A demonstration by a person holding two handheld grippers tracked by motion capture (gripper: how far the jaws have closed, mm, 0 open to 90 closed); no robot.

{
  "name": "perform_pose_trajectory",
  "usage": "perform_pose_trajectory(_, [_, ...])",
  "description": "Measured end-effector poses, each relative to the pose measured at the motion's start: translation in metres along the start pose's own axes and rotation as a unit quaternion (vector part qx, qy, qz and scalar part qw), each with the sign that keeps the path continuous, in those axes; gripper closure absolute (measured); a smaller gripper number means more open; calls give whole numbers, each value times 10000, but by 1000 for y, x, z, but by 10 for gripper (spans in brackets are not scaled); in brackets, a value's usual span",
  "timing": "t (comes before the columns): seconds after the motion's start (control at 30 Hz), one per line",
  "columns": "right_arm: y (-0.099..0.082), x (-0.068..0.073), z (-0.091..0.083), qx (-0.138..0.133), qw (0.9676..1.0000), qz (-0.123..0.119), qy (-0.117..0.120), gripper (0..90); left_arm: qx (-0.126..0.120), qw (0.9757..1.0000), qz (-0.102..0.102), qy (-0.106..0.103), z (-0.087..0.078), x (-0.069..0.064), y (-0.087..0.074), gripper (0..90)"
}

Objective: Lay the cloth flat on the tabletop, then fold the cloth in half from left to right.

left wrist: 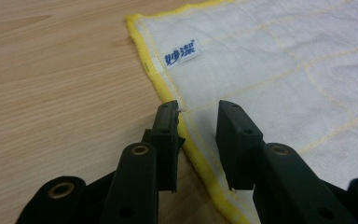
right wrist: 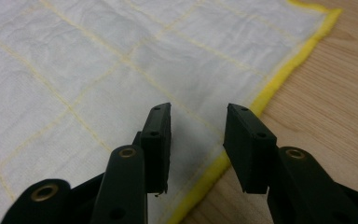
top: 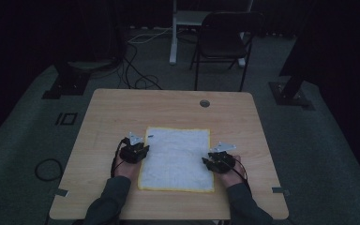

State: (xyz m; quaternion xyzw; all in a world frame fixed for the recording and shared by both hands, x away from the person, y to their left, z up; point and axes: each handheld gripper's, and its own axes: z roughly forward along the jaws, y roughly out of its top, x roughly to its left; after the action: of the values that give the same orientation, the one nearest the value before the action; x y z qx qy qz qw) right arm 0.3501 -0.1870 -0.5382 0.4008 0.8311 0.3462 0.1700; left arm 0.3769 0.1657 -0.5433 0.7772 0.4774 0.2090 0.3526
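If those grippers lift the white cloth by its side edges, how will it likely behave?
The white cloth looks thin, quilted and lies flat, so it would probably sag floppily between the left gripper and right gripper. It seems light. The thick yellow hem may give the jaws better purchase.

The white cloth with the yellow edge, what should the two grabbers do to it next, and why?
Probably lower a little and close on the cloth's side edges. The cloth lies flat on the table, and each gripper sits at one side of it: the left gripper straddles the yellow hem with open jaws, the right gripper does the same at the other edge. Nothing is pinched yet, so lifting must wait.
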Motion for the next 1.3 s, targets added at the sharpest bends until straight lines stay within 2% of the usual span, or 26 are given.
perform_pose_trajectory(0.27, [-2,-2,-6,-102,9999,65,-49,609,32,9999,-70,74,-9,7,-7,698])
perform_pose_trajectory(0.47, [-4,-4,-8,-152,9997,177,-59,603,51,9996,-194,174,-16,14,-12,687])
perform_pose_trajectory(0.57, [-4,-4,-8,-172,9997,152,-39,599,73,9993,-272,254,-17,17,-13,666])
perform_pose_trajectory(0.73, [-4,-4,-11,-240,9996,150,-46,595,35,9989,-361,290,-23,16,-15,632])
perform_pose_trajectory(1.0, [-5,-3,-12,-289,9994,171,-26,589,-50,9975,-676,174,-50,13,-29,605])
perform_pose_trajectory(1.17, [-5,-2,-11,-271,9995,139,-70,585,-52,9976,-693,78,-57,8,-35,593])
perform_pose_trajectory(1.3, [-5,-3,-13,-304,9993,180,-83,584,-64,9976,-689,96,-58,1,-39,578])
